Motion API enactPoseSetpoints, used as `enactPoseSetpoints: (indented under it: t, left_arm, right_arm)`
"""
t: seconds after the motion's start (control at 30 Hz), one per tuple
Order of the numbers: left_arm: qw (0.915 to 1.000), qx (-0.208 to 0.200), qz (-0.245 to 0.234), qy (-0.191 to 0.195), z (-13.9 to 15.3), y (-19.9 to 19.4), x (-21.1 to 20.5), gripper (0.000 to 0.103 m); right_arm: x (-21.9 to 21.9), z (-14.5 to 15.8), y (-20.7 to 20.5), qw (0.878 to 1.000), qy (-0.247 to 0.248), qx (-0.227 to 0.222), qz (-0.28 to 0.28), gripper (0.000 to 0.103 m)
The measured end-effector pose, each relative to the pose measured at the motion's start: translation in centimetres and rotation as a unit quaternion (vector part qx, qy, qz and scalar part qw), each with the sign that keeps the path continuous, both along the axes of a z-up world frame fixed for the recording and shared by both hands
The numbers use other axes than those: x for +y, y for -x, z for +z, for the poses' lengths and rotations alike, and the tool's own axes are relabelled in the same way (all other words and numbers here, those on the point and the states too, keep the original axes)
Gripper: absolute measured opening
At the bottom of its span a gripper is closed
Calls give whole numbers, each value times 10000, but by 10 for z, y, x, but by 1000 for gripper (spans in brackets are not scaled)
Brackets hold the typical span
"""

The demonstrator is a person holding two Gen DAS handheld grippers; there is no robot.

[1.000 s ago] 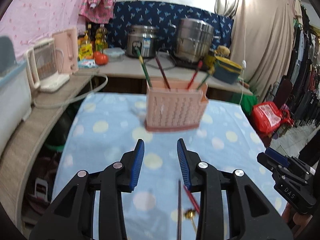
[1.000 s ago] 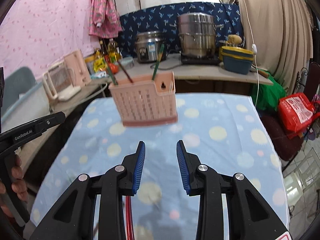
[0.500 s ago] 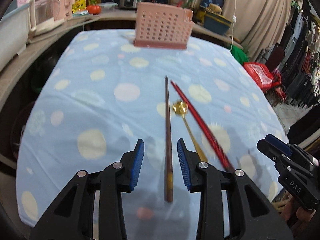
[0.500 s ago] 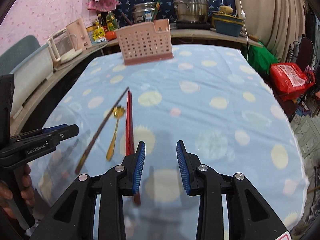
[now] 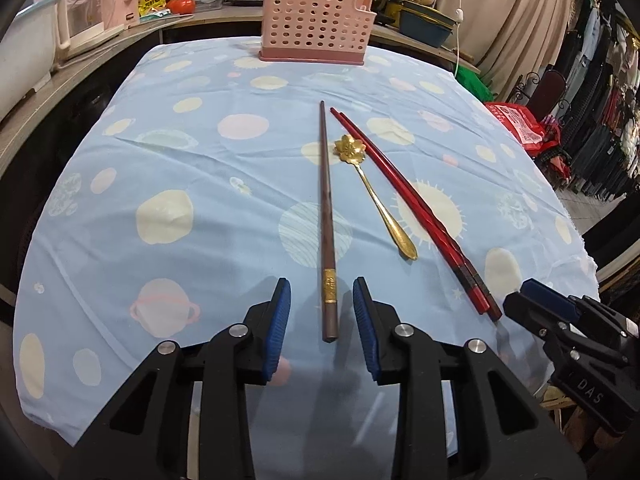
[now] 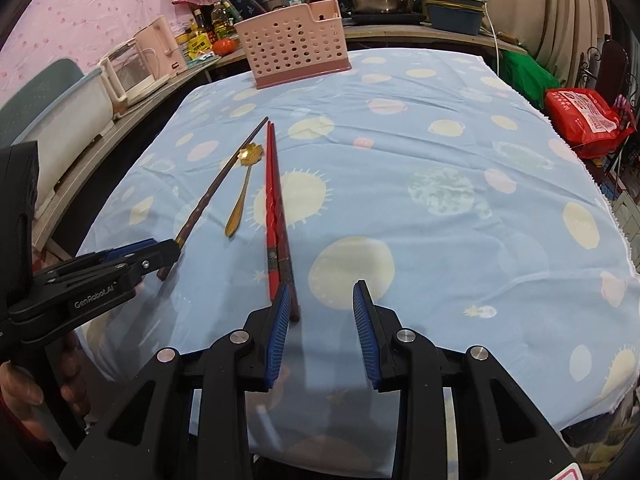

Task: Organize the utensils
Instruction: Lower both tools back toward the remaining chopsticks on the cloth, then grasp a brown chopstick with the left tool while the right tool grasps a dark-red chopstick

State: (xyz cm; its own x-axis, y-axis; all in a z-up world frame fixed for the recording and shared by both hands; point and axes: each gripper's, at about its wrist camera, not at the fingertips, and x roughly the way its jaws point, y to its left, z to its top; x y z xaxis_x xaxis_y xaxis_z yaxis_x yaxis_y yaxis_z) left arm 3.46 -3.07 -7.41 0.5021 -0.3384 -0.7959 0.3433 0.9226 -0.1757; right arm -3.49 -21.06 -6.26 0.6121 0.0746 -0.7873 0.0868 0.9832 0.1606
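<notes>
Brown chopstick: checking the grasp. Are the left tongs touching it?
Apart. The left wrist view shows tablecloth on both sides between the brown chopstick and the closing left tongs.

three chopsticks [image 5: 327,216] (two red), one spoon [image 5: 374,196], one basket [image 5: 316,24]

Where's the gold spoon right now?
The gold spoon lies flat on the blue tablecloth, between the brown chopstick on its left and the red chopsticks on its right.

Red chopsticks [image 6: 276,216] near ends hidden behind the right hand-held gripper [image 6: 322,328] left finger
</notes>
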Motion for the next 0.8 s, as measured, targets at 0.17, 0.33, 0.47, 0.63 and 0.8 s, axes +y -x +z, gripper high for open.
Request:
enactPoseSetpoints:
  t: [0.17,0.33,0.47,0.63,0.8]
  left_arm:
    - [10000,-11,-57,-70,-4,0,-3,13]
    - [10000,37,-31,-31,-5,-1,-2,9]
    - [10000,30,-25,-24,-5,-2,-1,9]
    - [10000,25,-31,-22,-5,-2,-2,9]
    - [10000,20,-31,-24,-5,-2,-1,9]
  right_arm:
    - [4,-3,0,10000,-16,41,51,30]
    - [6,-6,-2,9999,-36,75,93,21]
    - [8,-7,-4,9999,4,81,128,21]
    - [12,-8,-6,9998,62,72,195,21]
    - [12,-9,-9,9997,78,59,202,16]
